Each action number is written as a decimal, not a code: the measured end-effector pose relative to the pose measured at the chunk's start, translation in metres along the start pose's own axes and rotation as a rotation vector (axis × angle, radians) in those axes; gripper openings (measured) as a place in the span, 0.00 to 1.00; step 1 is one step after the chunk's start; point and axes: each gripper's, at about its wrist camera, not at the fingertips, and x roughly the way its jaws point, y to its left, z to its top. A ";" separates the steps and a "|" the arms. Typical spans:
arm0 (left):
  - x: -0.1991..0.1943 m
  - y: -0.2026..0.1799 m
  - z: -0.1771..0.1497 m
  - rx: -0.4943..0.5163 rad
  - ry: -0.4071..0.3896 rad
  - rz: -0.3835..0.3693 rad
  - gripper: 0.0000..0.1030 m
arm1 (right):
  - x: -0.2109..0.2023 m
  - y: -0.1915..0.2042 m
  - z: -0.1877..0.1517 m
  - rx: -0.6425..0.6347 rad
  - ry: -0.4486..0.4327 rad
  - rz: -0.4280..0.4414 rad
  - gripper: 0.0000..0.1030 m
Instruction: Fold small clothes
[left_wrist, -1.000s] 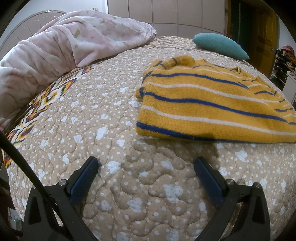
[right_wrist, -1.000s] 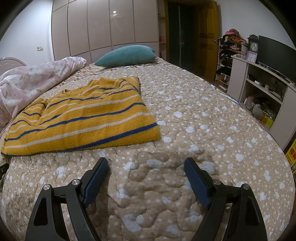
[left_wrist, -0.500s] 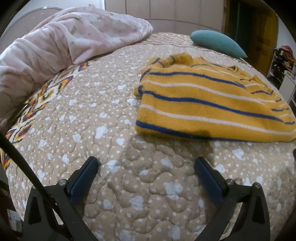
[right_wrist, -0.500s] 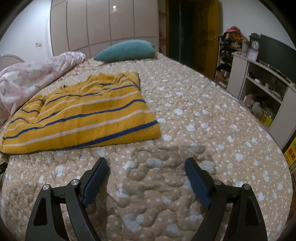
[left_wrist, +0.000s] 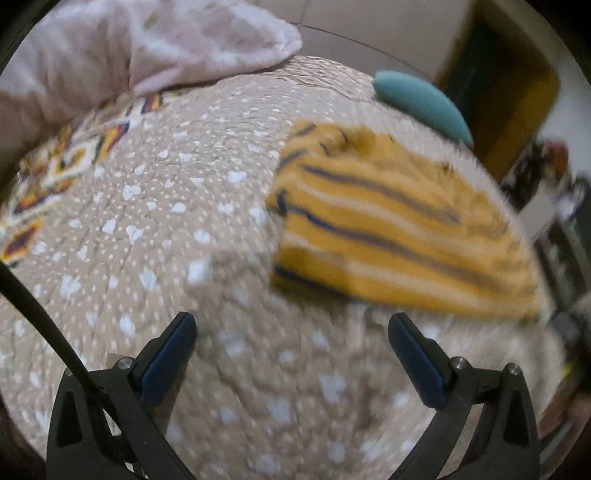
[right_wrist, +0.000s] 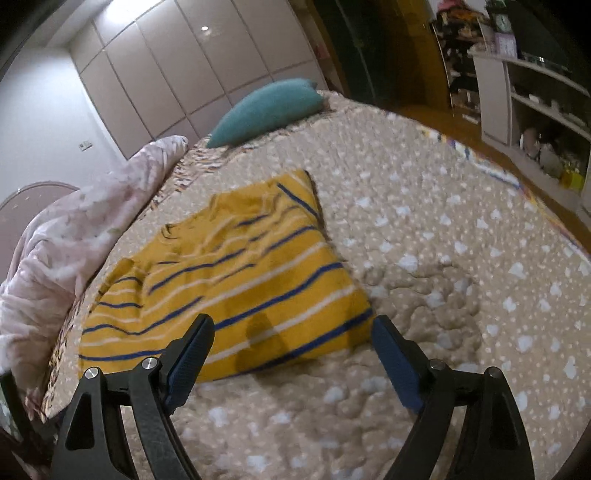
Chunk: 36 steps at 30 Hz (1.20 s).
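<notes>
A folded yellow sweater (left_wrist: 399, 236) with blue and white stripes lies flat on the beige quilted bed (left_wrist: 166, 229). In the left wrist view it sits ahead and to the right of my left gripper (left_wrist: 291, 328), which hangs open and empty over bare quilt; this view is blurred. In the right wrist view the sweater (right_wrist: 236, 280) lies just beyond my right gripper (right_wrist: 291, 328), whose blue-padded fingers stand wide open above the sweater's near hem, holding nothing.
A pink floral duvet (right_wrist: 74, 236) is bunched along the left side of the bed. A teal pillow (right_wrist: 266, 110) rests at the far end. White shelves (right_wrist: 535, 107) with clutter stand to the right, past the bed's edge.
Both grippers have tilted and swung; the right one has moved forward over the sweater's near hem. The left view has become blurred. The sweater itself lies as before.
</notes>
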 end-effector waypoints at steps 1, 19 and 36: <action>0.002 0.007 0.013 -0.037 0.005 -0.031 1.00 | -0.004 0.008 -0.003 -0.026 -0.007 0.002 0.88; 0.100 -0.020 0.147 0.134 0.184 -0.217 1.00 | 0.068 0.276 -0.103 -0.836 0.094 0.215 0.84; 0.136 -0.019 0.185 0.036 0.318 -0.327 0.15 | 0.135 0.329 -0.097 -0.955 0.069 0.112 0.21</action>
